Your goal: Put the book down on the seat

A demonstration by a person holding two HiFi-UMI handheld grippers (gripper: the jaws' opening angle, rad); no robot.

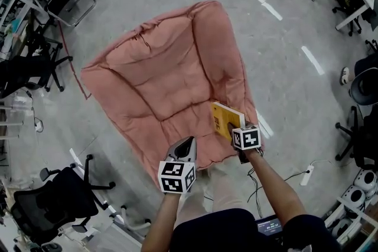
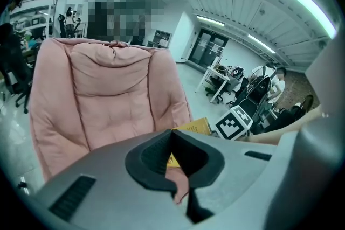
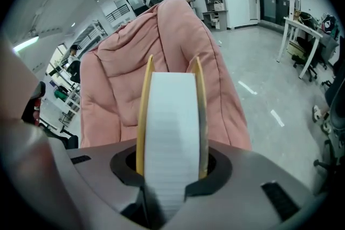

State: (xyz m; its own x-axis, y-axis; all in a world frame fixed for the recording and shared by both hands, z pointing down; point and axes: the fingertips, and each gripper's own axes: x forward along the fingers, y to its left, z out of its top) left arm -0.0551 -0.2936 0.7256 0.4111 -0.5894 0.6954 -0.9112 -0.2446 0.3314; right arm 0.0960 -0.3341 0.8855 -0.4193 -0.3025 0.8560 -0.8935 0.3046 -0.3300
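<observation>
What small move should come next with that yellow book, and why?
Probably lower the book leftward onto the pink seat: the right gripper clamps it upright over the seat's right edge, apparently not yet resting there.

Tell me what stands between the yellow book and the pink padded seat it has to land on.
Nothing visible does. The yellow-covered book, clamped in the right tongs, hangs over the right front edge of the pink padded seat, whose cushion lies bare. The left tongs, shut and empty, are off to the book's left.
</observation>
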